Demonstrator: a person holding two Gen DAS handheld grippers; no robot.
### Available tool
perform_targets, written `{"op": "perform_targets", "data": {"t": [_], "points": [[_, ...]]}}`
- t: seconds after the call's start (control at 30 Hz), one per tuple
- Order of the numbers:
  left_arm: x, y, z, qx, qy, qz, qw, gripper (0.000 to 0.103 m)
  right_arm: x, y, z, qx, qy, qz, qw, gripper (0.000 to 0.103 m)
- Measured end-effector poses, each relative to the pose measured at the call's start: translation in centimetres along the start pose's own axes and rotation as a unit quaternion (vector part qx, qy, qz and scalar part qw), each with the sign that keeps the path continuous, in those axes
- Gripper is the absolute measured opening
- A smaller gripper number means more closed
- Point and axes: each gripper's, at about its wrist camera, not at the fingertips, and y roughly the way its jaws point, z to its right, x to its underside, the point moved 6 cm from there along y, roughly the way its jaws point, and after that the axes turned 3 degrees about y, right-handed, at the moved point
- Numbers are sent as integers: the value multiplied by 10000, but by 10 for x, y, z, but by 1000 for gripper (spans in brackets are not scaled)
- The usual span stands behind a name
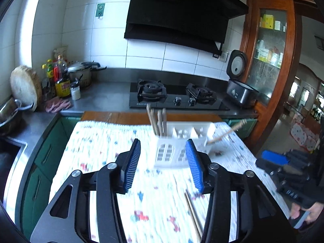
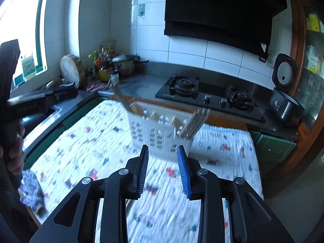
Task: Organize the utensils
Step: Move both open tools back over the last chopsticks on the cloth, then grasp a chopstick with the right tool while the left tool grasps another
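Note:
A white slotted utensil caddy (image 1: 178, 143) stands on the patterned cloth, also in the right wrist view (image 2: 158, 133). Several wooden chopsticks (image 1: 158, 121) stand in its left compartment; a wooden-handled utensil (image 1: 228, 132) leans out on its right. In the right wrist view chopsticks (image 2: 194, 123) fill the right compartment and a wooden handle (image 2: 121, 99) leans out to the left. A pair of chopsticks (image 1: 193, 214) lies on the cloth under my left gripper (image 1: 164, 147), which is open and empty just before the caddy. My right gripper (image 2: 163, 151) is open and empty, close to the caddy.
The cloth-covered table (image 1: 105, 147) stands before a steel counter with a gas hob (image 1: 176, 97), a rice cooker (image 1: 239, 85), bottles (image 1: 60, 79), a pot and a round board. The right gripper shows at the left view's right edge (image 1: 283, 162). A sink lies left.

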Motion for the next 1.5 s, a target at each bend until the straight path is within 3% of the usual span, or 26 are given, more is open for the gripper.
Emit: {"op": "perform_targets", "data": {"t": [0.27, 0.43, 0.67, 0.83, 0.9, 1.2, 1.5], "points": [[66, -30, -11, -269, -63, -107, 9996, 55, 92, 5, -37, -368, 217, -388, 9983, 29], [110, -47, -16, -491, -69, -136, 9987, 61, 133, 7, -57, -344, 307, -474, 9978, 29], [157, -59, -29, -747, -276, -321, 9963, 63, 174, 15, -78, -397, 532, -658, 9956, 29], [173, -62, -34, -842, -281, -424, 9951, 63, 191, 22, -87, -338, 643, -733, 9947, 28], [178, -62, -37, -863, -318, -467, 9947, 63, 197, 25, -88, -424, 748, -790, 9932, 22], [186, -64, -43, -841, -403, -506, 9944, 63, 212, 39, -92, -343, 849, -1034, 9904, 13], [195, -59, -43, -840, -468, -598, 9936, 63, 213, 49, -96, -95, 780, -1098, 9908, 11]]}}
